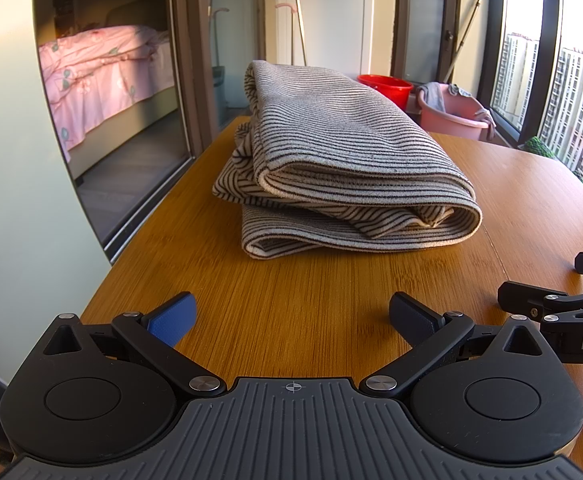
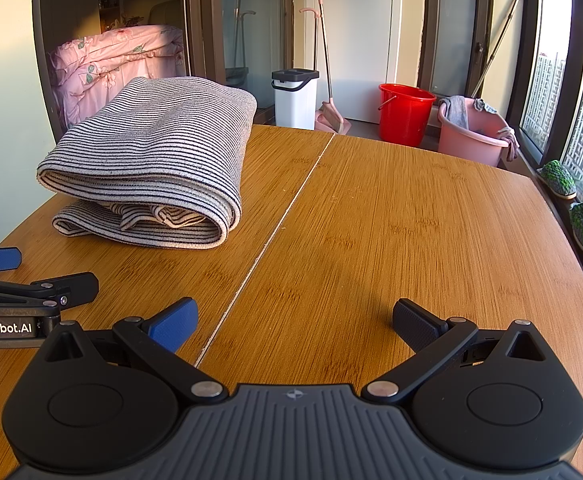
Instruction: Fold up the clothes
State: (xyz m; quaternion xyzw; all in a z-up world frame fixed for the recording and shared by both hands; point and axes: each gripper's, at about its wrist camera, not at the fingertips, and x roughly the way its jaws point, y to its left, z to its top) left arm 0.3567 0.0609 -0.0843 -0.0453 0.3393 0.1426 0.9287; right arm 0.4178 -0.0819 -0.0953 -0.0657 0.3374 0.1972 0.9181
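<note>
The striped garment [image 1: 343, 160] lies folded in a thick bundle on the worktop [image 2: 391, 232], well ahead of both grippers. It looks soft, light and limp; grip a hem edge, not the rounded fold. Left gripper [image 1: 291, 314] and right gripper [image 2: 295, 318]: jaws spread, holding nothing. Behind the garment, the red bucket [image 2: 405, 114] shows no contents; the pink basin [image 2: 473, 132] has cloths draped over its rim.

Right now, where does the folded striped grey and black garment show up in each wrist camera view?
Left wrist view: the folded striped grey and black garment lies centre frame on the wooden table, straight ahead of the open left tongs.
Right wrist view: it lies upper left, left of the table seam.
Shared landmark: the red plastic bucket behind the table.
</note>
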